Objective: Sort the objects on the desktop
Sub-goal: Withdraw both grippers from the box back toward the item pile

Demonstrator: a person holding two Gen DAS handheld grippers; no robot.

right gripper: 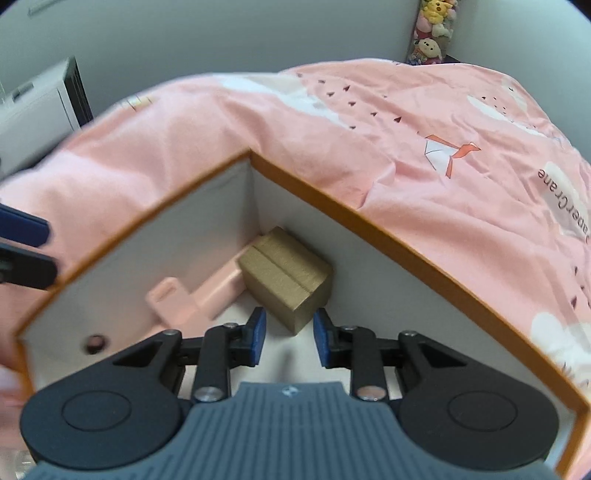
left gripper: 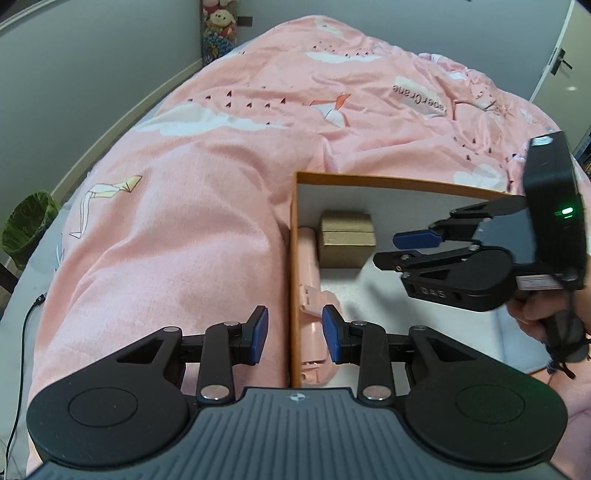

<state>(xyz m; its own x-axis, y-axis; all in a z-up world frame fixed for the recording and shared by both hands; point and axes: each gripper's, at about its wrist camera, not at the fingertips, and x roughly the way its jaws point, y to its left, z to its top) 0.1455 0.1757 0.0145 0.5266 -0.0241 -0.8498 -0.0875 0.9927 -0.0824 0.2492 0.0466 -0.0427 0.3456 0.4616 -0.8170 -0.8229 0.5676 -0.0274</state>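
Inside the orange-rimmed, white-walled cardboard box [right gripper: 369, 225], centre frame on a rumpled pink quilt [left gripper: 207, 192], sit a matte gold cube-shaped box [right gripper: 286, 282] and smooth pink plastic tool [right gripper: 207, 295]; the left gripper [left gripper: 294, 334] straddles the box wall unclenched, and the right gripper [right gripper: 289, 338] hangs released, empty.

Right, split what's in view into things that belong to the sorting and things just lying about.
Part of the job:
orange box
gold box
pink device
left tool
right tool

Lying about:
pink duvet
plush toys
green bin
black cable

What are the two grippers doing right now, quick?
Left gripper: open, straddling the orange box's wall, not gripping it.
Right gripper: open, empty, above the gold box.
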